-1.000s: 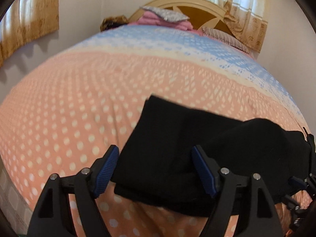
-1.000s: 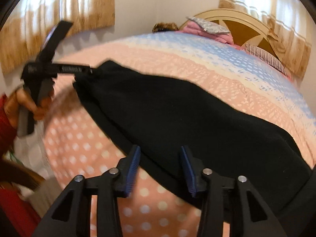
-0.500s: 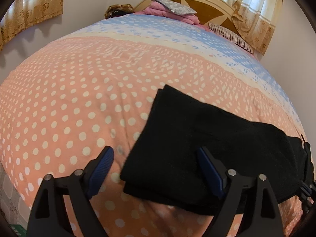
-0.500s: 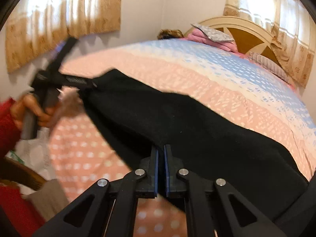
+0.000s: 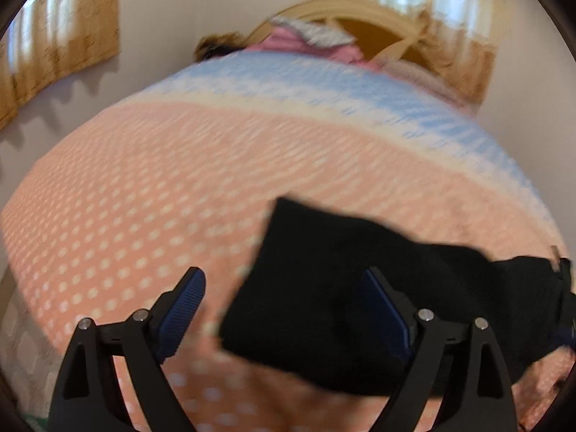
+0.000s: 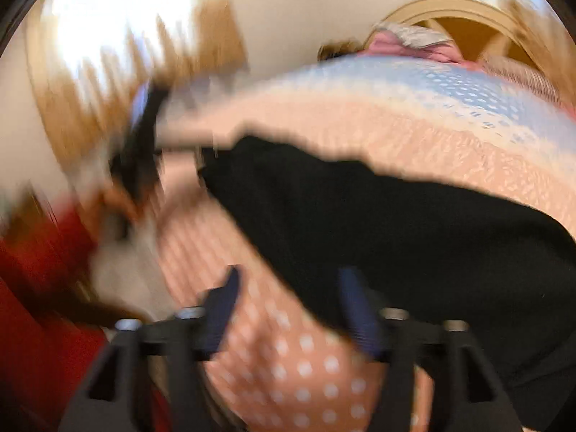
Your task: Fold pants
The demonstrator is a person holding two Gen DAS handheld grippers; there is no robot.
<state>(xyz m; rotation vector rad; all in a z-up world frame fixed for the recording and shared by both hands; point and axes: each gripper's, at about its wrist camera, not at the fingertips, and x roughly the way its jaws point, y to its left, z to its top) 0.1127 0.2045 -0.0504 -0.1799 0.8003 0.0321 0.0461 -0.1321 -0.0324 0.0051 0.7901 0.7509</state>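
The black pants [image 5: 360, 288] lie folded on the bed, low and right in the left wrist view. My left gripper [image 5: 282, 288] hovers over their left end, open wide, its right finger [image 5: 385, 309] above the cloth and nothing pressed between the pads. The right wrist view is blurred. There the pants [image 6: 396, 223] stretch from the middle to the right edge. My right gripper [image 6: 289, 288] is above their near edge with its jaws opening, and no cloth is pinched. The left gripper [image 6: 140, 144] shows as a dark smear at the pants' far left end.
A peach bedspread [image 5: 144, 198] with white dots and a blue band covers the bed. Pink pillows [image 5: 288, 41] lie by the wooden headboard [image 5: 378, 28]. Curtains [image 5: 61, 36] hang on the wall. A hand with a red sleeve [image 6: 36, 270] is at the left.
The right gripper was shut at the pants' near edge half a second ago and has now opened and drawn back. The left gripper stayed open and rose a little.
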